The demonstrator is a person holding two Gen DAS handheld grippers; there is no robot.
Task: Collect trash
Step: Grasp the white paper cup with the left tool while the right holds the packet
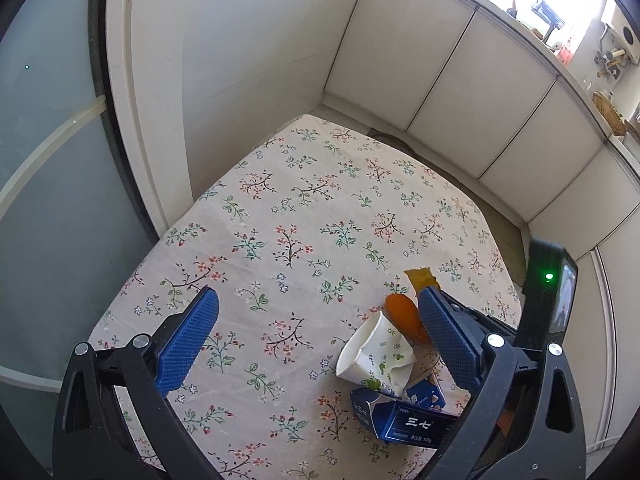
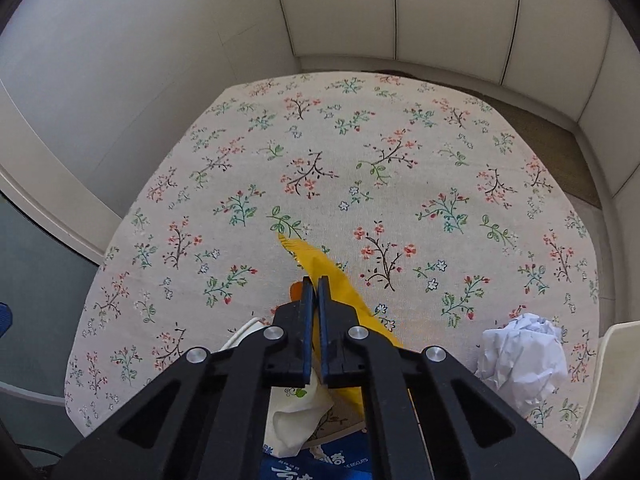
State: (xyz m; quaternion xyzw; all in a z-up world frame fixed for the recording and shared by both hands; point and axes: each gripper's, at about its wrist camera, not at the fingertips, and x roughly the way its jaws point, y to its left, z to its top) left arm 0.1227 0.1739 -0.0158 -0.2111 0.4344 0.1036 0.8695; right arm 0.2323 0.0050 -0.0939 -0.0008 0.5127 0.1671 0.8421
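Your right gripper pinches the yellow wrapper; your left gripper gapes; only the right view shows the paper ball.

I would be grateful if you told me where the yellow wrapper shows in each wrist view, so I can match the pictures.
Left wrist view: the yellow wrapper peeks out lower right, just beyond the orange piece, behind the gripper's finger.
Right wrist view: it runs diagonally through the lower centre, between the shut fingers of the right gripper.
Shared landmark: the crushed paper cup, beside it in both.
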